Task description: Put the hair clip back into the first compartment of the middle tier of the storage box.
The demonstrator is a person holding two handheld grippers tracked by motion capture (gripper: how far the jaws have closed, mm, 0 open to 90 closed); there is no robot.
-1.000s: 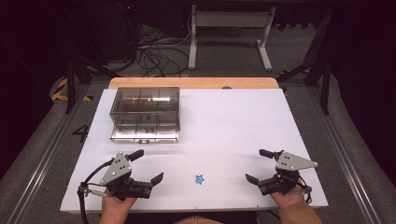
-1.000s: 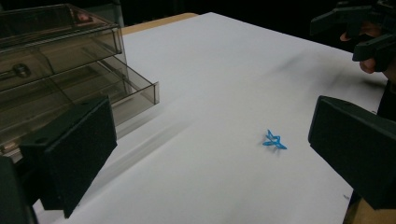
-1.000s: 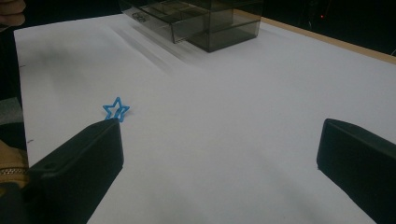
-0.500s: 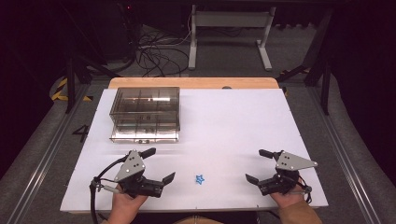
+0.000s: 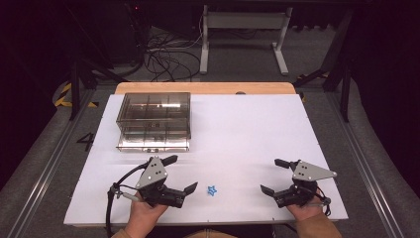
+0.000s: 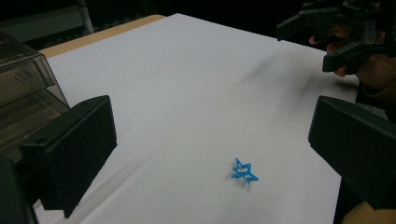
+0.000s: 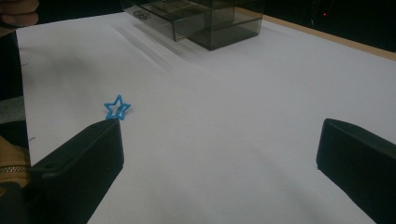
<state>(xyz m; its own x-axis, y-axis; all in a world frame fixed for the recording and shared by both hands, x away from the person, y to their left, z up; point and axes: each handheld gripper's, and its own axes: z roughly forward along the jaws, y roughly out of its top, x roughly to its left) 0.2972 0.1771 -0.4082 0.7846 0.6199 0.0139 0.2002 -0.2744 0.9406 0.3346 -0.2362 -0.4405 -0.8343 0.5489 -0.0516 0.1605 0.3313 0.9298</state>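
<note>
High view showed the white worktop [image 5: 247, 129] from above, with a smoky clear drawer box [image 5: 154, 120] standing toward its far left, set well in from the left edge and near the far one. Nearer the person, the left tongs [image 5: 181, 173] hovered over the near left part of the sheet, jaws spread wide and holding nothing, their cable looping off toward the near edge. Just to their right lay the small blue star [image 5: 212, 190], flat on the worktop, close to the near edge and apart from both pairs of tongs. From the left gripper view the star [image 6: 243, 171] sat between and ahead of the two black jaws, touching neither. Wide bare sheet stretched from the star to the right tongs [image 5: 271, 175], which rested near the right near corner, jaws likewise wide apart and empty. The right gripper view had the star [image 7: 116, 107] just beyond its left jaw. What the box held was hard to make out through its tinted walls, and both forearms were cut off by the bottom of the high view.
</note>
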